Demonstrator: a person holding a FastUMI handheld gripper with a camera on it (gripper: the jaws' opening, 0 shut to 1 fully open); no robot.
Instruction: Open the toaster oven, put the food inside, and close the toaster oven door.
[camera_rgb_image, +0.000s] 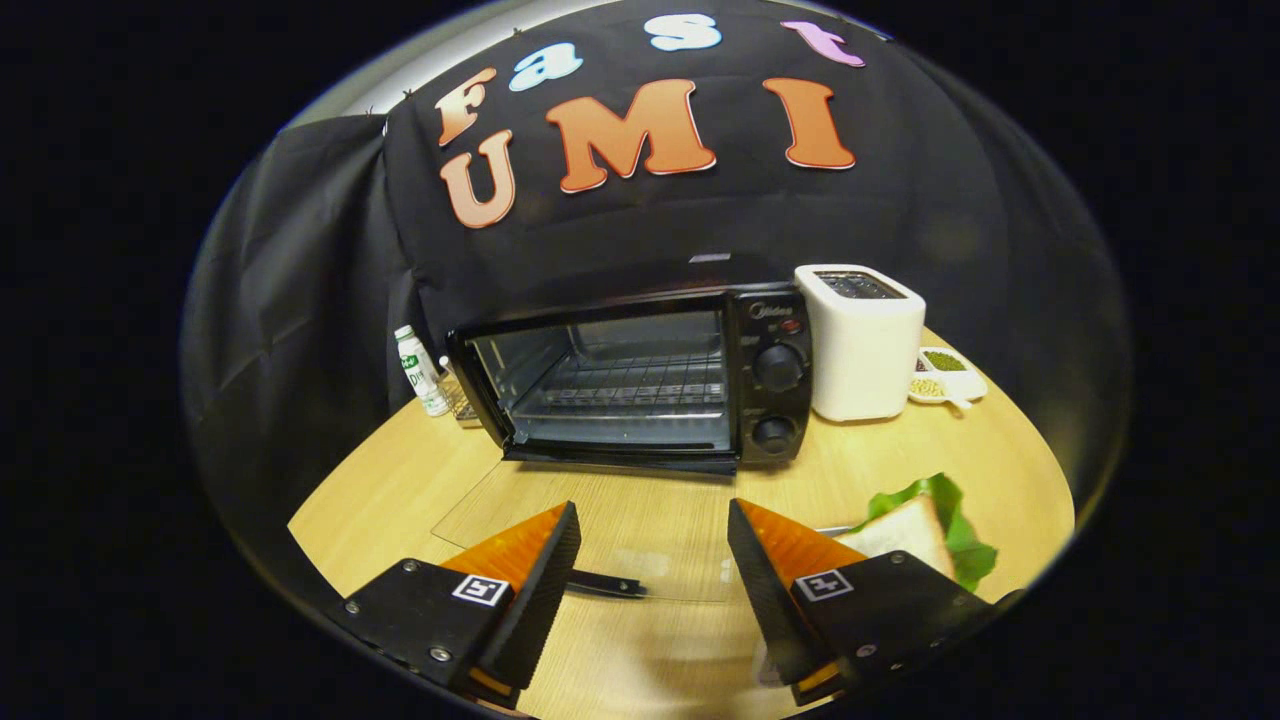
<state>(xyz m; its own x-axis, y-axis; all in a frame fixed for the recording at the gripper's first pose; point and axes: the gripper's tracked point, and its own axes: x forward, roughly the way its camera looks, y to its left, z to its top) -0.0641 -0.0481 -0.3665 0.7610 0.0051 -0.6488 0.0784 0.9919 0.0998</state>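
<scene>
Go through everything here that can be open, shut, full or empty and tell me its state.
Toaster oven: door folded down flat, rack bare.
Tool: fingers apart, gripping nothing, over the door.
Sandwich: on the table beside the right finger.
Toaster: slots look empty.
Bottle: upright, capped.

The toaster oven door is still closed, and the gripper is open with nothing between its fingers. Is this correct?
Not quite. The gripper view shows the toaster oven door already open, lying flat on the table ahead of the fingers. The gripper is indeed open, holding nothing.
</scene>
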